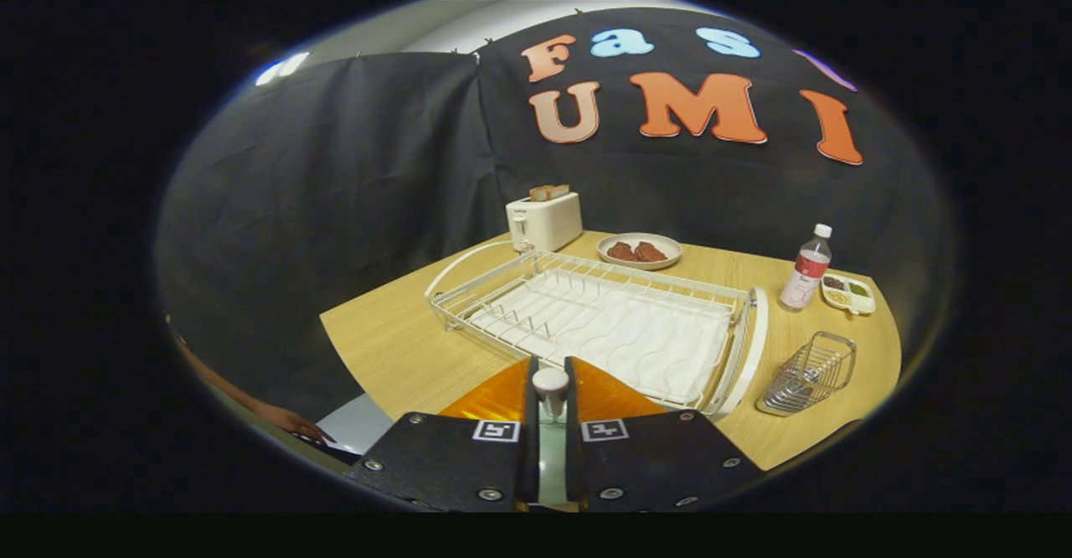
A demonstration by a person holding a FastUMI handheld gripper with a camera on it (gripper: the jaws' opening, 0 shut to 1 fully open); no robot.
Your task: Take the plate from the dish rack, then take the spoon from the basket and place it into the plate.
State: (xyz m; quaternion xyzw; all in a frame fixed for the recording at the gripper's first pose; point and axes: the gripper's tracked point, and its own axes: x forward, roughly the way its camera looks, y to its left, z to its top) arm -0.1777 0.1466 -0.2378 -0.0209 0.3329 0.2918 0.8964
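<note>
My gripper (pixel 550 367) hangs over the near edge of the wooden table (pixel 394 340), and its two fingers stand close together. Between them a spoon (pixel 550 384) stands upright, its pale rounded end poking up at the fingertips; both fingers press on its stem. Just beyond the fingers lies the white wire dish rack (pixel 603 323) with a white drip tray and nothing in its slots. To the right of the fingers sits the small wire basket (pixel 808 374), which looks empty. A pale flat shape (pixel 356 426) shows low on the left beside the fingers; I cannot tell if it is the plate.
At the back stands a white toaster (pixel 544 221) with bread in it, and a plate of brown food (pixel 639 250). A bottle (pixel 806 269) and a small divided dish (pixel 847 292) sit at the far right. A person's hand (pixel 289 421) rests low on the left.
</note>
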